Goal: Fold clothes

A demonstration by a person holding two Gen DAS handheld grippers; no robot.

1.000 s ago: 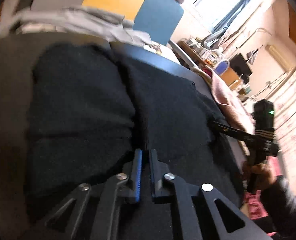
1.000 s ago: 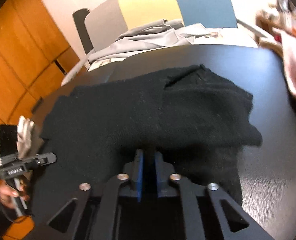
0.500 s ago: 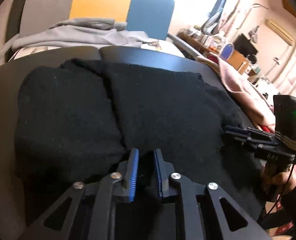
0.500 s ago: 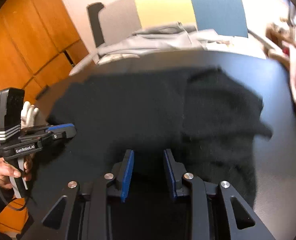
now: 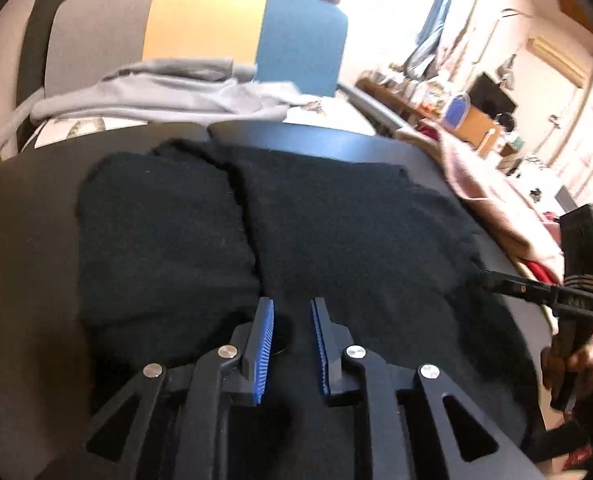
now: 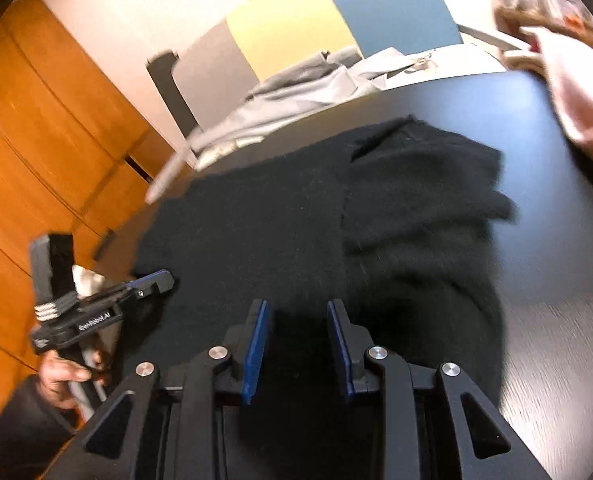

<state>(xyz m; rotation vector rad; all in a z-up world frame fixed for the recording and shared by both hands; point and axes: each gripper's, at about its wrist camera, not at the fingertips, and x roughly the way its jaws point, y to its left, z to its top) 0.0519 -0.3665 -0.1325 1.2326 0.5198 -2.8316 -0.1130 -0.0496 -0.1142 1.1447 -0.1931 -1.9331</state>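
Observation:
A black knit garment [image 5: 316, 232] lies folded on the dark round table [image 5: 336, 142], with a flap folded over on each side. It also shows in the right wrist view [image 6: 296, 216]. My left gripper [image 5: 290, 308] is open and empty just above the garment's near edge; it also shows at the left of the right wrist view [image 6: 164, 280]. My right gripper [image 6: 298, 308] is open and empty over the garment's near edge; it also shows at the right of the left wrist view [image 5: 492, 280].
A grey garment [image 5: 168, 88] lies on a chair with a grey, yellow and blue back [image 5: 200, 28] beyond the table. A pink cloth [image 5: 492, 204] lies at the table's right edge. Wooden cabinets [image 6: 36, 160] stand at the left.
Both grippers have opened and let go of the black garment, which now lies on the table. Both have drawn back a little toward the near edge.

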